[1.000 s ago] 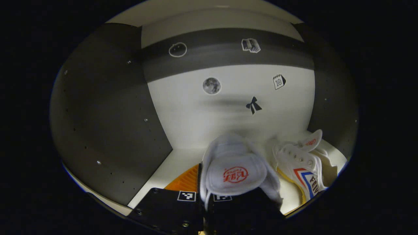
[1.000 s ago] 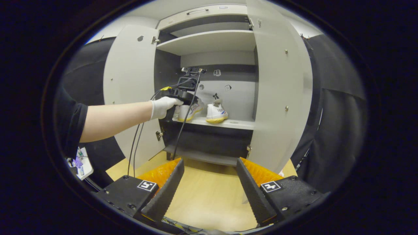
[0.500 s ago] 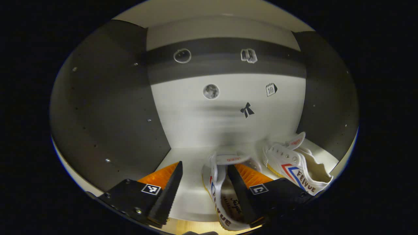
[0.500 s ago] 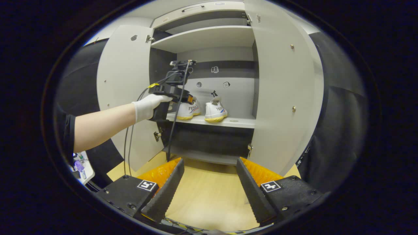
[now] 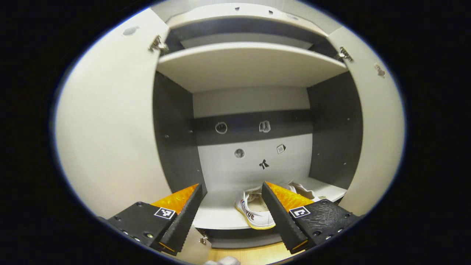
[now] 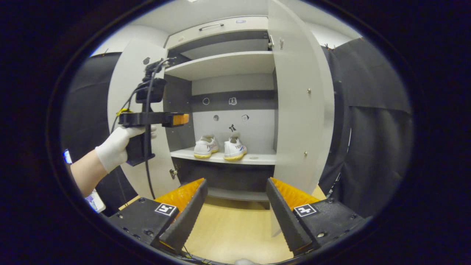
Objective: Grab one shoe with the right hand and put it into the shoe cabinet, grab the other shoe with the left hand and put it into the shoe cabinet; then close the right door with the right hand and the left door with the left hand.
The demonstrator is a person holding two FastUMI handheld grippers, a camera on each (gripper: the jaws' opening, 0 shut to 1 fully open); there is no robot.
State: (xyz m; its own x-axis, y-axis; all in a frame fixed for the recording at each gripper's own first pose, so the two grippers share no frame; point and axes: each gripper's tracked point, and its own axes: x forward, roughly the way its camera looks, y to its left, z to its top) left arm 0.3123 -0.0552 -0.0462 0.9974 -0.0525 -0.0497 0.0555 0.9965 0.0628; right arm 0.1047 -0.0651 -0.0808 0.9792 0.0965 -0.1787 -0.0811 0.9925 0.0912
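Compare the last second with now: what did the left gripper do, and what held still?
The left gripper let go of the second shoe, opened and drew back out of the cabinet to in front of the left door. The shoe now sits on the shelf beside the first shoe. The right gripper stayed open and empty; both doors stayed open.

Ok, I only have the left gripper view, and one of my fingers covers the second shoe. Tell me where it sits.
Observer: In the right gripper view the second shoe stands on the same shelf, just right of the first shoe.
Operator: Now report the right gripper.
Observer: The right gripper is open and holds nothing, out in front of the cabinet above the wooden floor.
Operator: Say where my own gripper is.
Observer: A gloved hand holds the left gripper outside the cabinet, in front of the open left door.
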